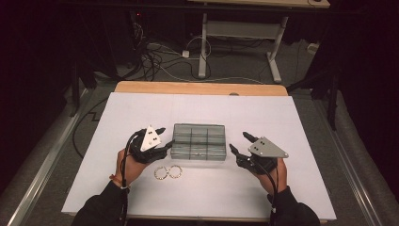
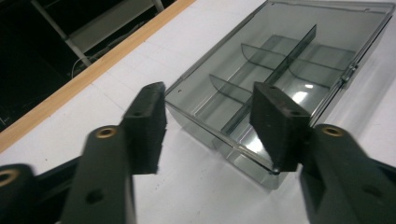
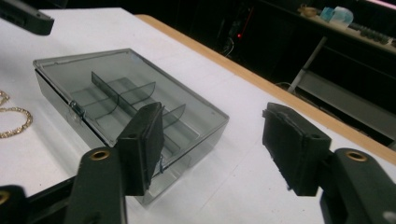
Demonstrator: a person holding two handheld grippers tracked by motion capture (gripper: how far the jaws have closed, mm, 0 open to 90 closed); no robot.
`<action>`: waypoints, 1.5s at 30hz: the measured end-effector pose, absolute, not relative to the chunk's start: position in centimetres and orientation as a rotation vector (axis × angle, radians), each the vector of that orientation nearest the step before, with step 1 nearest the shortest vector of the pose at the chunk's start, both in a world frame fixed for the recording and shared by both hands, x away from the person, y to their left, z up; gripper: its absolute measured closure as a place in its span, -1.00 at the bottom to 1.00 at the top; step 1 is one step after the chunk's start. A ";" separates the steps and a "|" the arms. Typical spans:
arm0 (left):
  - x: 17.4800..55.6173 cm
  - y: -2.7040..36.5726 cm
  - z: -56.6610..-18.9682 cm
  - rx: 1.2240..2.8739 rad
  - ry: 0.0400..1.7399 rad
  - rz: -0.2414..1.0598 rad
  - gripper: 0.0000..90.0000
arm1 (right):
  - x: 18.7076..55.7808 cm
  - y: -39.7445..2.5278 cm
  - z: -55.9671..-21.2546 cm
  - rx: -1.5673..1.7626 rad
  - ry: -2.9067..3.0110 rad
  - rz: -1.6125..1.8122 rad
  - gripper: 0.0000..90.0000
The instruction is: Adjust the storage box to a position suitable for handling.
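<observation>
High view: a clear grey compartment box (image 1: 198,141), lid closed, lies at the middle of the white bench (image 1: 263,113). The left gripper (image 1: 163,138) sits at the box's left end, its fingers (image 2: 145,126) spread wide and holding nothing. The right gripper (image 1: 240,143) hovers just beside the right end, fingers (image 3: 142,144) also wide and empty. Two gold rings (image 1: 168,172) lie near the box's near-left corner.

Probably a lab: dark curtains (image 1: 42,56), floor cables (image 1: 155,59), a white-covered table (image 1: 141,108).

left gripper (image 1: 164,138) and right gripper (image 1: 239,143), fingers spread wide, hands low, facing each other
</observation>
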State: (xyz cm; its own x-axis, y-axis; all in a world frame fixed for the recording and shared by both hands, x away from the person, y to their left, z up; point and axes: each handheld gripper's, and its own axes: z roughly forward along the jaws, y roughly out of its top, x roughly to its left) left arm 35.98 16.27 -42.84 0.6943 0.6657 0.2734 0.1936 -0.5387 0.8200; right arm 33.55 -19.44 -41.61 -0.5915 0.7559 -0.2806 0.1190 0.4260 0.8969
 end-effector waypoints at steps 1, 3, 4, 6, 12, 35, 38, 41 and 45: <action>35.9 16.2 -42.8 2.085 0.659 0.746 -0.15 | 33.5 -19.5 -41.5 0.736 1.985 1.179 -0.24; 35.8 16.3 -42.8 2.082 0.659 0.743 -0.25 | 33.3 -19.5 -41.3 0.727 1.983 1.181 -0.28; 35.7 16.3 -42.8 2.081 0.657 0.746 -0.29 | 33.2 -19.6 -41.3 0.727 1.970 1.179 -0.31; 35.5 16.3 -42.7 2.079 0.653 0.734 -0.36 | 33.0 -19.8 -41.1 0.737 1.956 1.197 -0.35; 34.9 16.6 -42.6 2.073 0.641 0.747 -0.46 | 32.3 -20.4 -40.9 0.735 1.943 1.204 -0.39; 31.5 19.2 -44.1 2.050 0.568 0.783 -0.56 | 29.7 -23.1 -41.2 0.695 1.948 1.217 -0.44; 31.1 19.9 -44.4 2.051 0.576 0.781 -0.56 | 29.5 -23.4 -41.4 0.690 1.949 1.207 -0.45; 30.8 20.6 -44.8 2.057 0.605 0.778 -0.56 | 29.3 -24.0 -41.7 0.680 1.950 1.184 -0.45; 30.2 21.8 -45.5 2.058 0.647 0.768 -0.56 | 29.2 -25.1 -42.3 0.694 1.948 1.154 -0.45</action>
